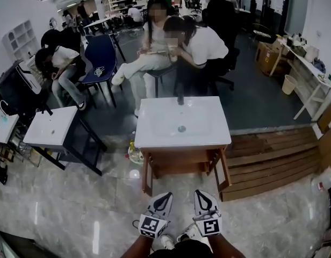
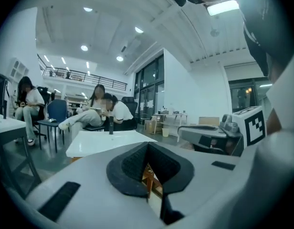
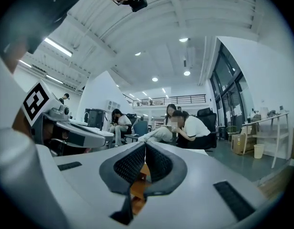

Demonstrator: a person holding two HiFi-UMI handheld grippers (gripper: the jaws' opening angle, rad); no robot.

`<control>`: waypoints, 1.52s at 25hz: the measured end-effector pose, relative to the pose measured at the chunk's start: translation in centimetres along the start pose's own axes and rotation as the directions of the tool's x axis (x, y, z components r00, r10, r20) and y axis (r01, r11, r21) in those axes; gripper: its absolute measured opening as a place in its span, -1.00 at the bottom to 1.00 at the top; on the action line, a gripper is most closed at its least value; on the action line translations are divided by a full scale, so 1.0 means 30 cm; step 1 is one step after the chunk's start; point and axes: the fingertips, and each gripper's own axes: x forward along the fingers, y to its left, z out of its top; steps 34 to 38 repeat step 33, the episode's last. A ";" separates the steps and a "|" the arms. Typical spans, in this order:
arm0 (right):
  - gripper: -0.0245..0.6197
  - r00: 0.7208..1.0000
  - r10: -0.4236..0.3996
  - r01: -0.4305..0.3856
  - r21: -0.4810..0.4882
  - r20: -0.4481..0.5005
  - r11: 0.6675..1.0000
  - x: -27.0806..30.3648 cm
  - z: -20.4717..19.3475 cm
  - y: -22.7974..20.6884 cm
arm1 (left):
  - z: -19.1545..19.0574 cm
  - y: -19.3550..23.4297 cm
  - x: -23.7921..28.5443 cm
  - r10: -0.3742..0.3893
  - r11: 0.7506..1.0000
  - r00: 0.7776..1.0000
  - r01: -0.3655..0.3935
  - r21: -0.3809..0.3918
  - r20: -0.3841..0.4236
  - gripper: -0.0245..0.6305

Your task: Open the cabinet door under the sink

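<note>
Cabinet door (image 1: 181, 161): brown wood front under the white sink (image 1: 155, 129), unit standing on the floor mid-room. It looks shut and is wider than tall; no handle or hinge side can be made out from here. It lies straight ahead of and below both grippers, well apart from them, with the left gripper (image 1: 163, 196) facing its left half and the right gripper (image 1: 204, 194) its right, neither clearly nearer. Jaws on both are closed tip to tip and empty, only cabinet wood showing through the slot behind the tips; judgement: the reach must go forward and down.
</note>
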 end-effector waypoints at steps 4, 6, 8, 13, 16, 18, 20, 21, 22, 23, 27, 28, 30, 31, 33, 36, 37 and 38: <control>-0.86 0.999 0.017 -0.016 -0.039 0.028 0.999 0.004 0.106 0.059 | 0.063 0.030 -0.103 0.030 0.999 0.999 -0.031 0.027 0.041 -0.85; -0.86 0.999 0.022 -0.019 -0.064 0.042 0.998 0.003 0.155 0.086 | 0.094 0.039 -0.147 0.036 0.999 0.998 -0.038 0.038 0.058 -0.85; -0.86 0.999 0.025 -0.022 -0.083 0.041 0.996 -0.005 0.192 0.114 | 0.122 0.045 -0.188 0.042 0.998 0.996 -0.045 0.051 0.074 -0.85; -0.86 0.998 0.021 -0.015 -0.108 0.055 0.994 -0.034 0.266 0.158 | 0.170 0.040 -0.256 0.042 0.996 0.993 -0.050 0.071 0.107 -0.85; -0.86 0.997 0.022 -0.014 -0.116 0.070 0.993 -0.057 0.300 0.180 | 0.184 0.027 -0.278 0.034 0.996 0.992 -0.044 0.082 0.118 -0.85; -0.86 0.997 0.028 -0.018 -0.131 0.073 0.991 -0.067 0.310 0.195 | 0.189 0.021 -0.287 0.028 0.995 0.992 -0.039 0.088 0.122 -0.85; -0.86 0.997 0.031 -0.020 -0.145 0.074 0.989 -0.070 0.315 0.210 | 0.194 0.020 -0.293 0.021 0.995 0.992 -0.033 0.094 0.127 -0.85; -0.86 0.996 0.033 -0.021 -0.150 0.078 0.988 -0.070 0.321 0.217 | 0.199 0.019 -0.297 0.018 0.995 0.991 -0.030 0.097 0.129 -0.85; -0.86 0.996 0.036 -0.023 -0.156 0.081 0.988 -0.071 0.327 0.225 | 0.205 0.017 -0.302 0.014 0.995 0.991 -0.027 0.099 0.132 -0.85; -0.86 0.996 0.038 -0.025 -0.162 0.081 0.987 -0.071 0.332 0.231 | 0.210 0.016 -0.306 0.011 0.995 0.991 -0.025 0.101 0.135 -0.85; -0.86 0.996 0.042 -0.028 -0.166 0.083 0.986 -0.064 0.347 0.243 | 0.228 0.019 -0.308 0.006 0.994 0.990 -0.021 0.112 0.138 -0.85; -0.86 0.995 0.043 -0.028 -0.167 0.086 0.986 -0.061 0.353 0.246 | 0.233 0.021 -0.309 0.005 0.993 0.990 -0.021 0.115 0.139 -0.85; -0.86 0.995 0.046 -0.029 -0.174 0.093 0.984 -0.051 0.365 0.256 | 0.242 0.027 -0.312 0.001 0.993 0.990 -0.018 0.119 0.140 -0.85; -0.86 0.994 0.046 -0.029 -0.175 0.096 0.984 -0.046 0.370 0.262 | 0.245 0.030 -0.315 -0.001 0.992 0.990 -0.016 0.122 0.141 -0.85; -0.86 0.994 0.046 -0.028 -0.176 0.102 0.984 -0.036 0.380 0.272 | 0.251 0.036 -0.319 -0.005 0.992 0.990 -0.013 0.127 0.143 -0.85; -0.86 0.994 0.046 -0.028 -0.176 0.102 0.984 -0.036 0.380 0.272 | 0.251 0.036 -0.319 -0.005 0.992 0.990 -0.013 0.127 0.143 -0.85; -0.86 0.994 0.046 -0.028 -0.176 0.102 0.984 -0.036 0.380 0.272 | 0.251 0.036 -0.319 -0.005 0.992 0.990 -0.013 0.127 0.143 -0.85; -0.86 0.994 0.046 -0.028 -0.176 0.102 0.984 -0.036 0.380 0.272 | 0.251 0.036 -0.319 -0.005 0.992 0.990 -0.013 0.127 0.143 -0.85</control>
